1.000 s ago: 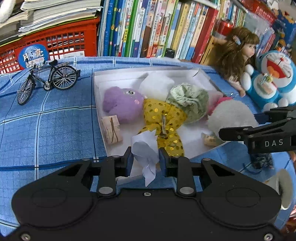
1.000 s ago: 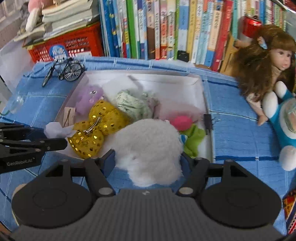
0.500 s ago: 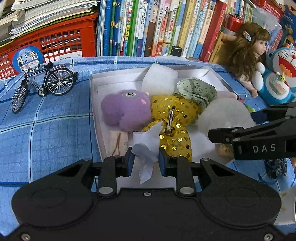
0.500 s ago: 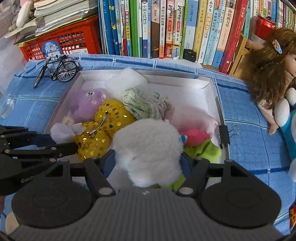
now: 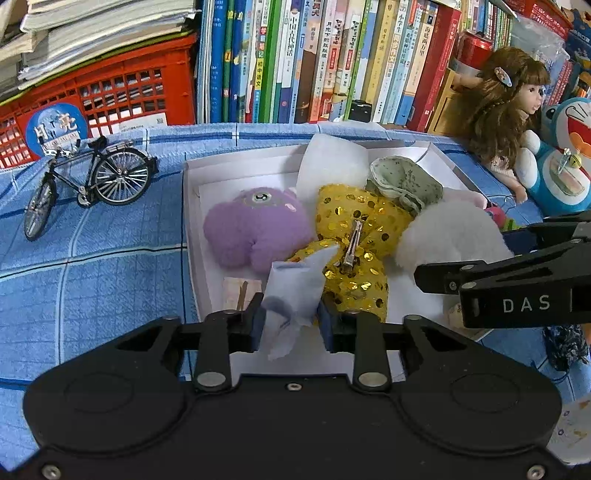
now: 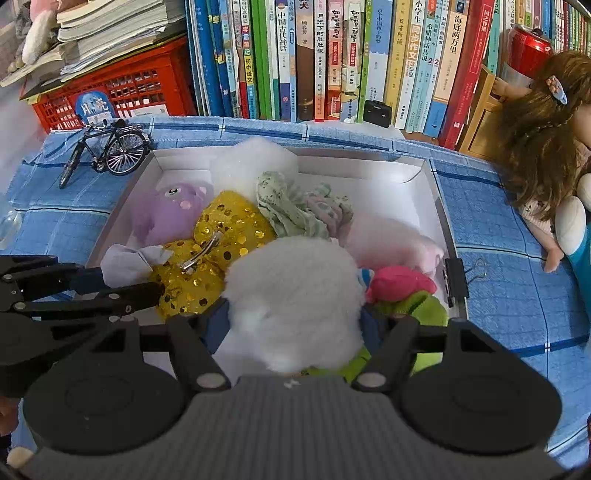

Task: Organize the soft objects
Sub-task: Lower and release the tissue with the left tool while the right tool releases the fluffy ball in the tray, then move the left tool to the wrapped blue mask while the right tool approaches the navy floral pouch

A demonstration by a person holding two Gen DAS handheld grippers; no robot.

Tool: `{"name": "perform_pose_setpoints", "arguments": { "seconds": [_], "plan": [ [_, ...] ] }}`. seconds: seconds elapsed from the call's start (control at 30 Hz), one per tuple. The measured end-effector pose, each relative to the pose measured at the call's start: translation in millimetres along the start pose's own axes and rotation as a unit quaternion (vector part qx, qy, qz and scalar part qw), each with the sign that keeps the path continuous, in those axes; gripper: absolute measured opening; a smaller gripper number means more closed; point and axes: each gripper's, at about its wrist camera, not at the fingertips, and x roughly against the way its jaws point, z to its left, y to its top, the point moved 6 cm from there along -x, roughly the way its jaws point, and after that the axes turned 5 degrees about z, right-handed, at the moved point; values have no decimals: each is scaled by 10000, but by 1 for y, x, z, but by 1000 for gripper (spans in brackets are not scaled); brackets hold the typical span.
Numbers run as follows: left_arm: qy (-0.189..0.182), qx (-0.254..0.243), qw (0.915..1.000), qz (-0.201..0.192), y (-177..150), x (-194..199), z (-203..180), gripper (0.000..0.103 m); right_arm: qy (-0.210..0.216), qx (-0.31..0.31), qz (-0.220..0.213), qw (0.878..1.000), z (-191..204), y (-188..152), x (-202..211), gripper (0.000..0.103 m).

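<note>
Soft toys crowd the white box point(image 6: 439, 206). Our left gripper point(image 5: 291, 317) jaws pinch a white tissue point(image 5: 295, 291) at its near edge; our right gripper point(image 6: 295, 325) jaws hug a white pompom point(image 6: 295, 295). Either could snag the sequin bow point(image 6: 218, 254) or spill out.

A blue checked cloth point(image 5: 110, 266) covers the table. Along its back edge stands a tight row of upright books point(image 6: 332, 59). To the left, a red plastic crate point(image 5: 122, 92) carries stacked papers point(image 5: 92, 33). Light is even and bright.
</note>
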Motion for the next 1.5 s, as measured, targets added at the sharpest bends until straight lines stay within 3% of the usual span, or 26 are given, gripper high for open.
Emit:
{"name": "perform_pose_setpoints", "arguments": {
  "seconds": [0.2, 0.3, 0.43, 0.67, 1.2, 1.4, 1.5],
  "plan": [
    [40, 75, 9999, -122, 2, 14, 2, 51, 130, -39, -67, 9999, -2, -2, 11, 80],
    [65, 73, 9996, -251, 2, 27, 1, 54, 157, -23, -158, 9997, -2, -3, 21, 82],
    [99, 96, 9991, -401, 0, 50, -3, 70, 177, 69, -316, 9993, 1, -8, 39, 84],
    [55, -94, 9965, -833, -16, 101, -20, 80, 217, 348, -738, 9964, 7, -27, 85, 87],
    [-313, -488, 9809, -1858, -86, 211, -74, 84, 428, 462, -1691, 9836, -20, -92, 184, 91],
    [-282, -399, 9687, -2433, -132, 230, -91, 73, 386, 258, -1898, 9807, -43, -114, 199, 91],
    [-293, -328, 9664, -2534, -156, 229, -99, 68, 296, 174, -1977, 9797, -54, -122, 201, 91]
  ]
}}
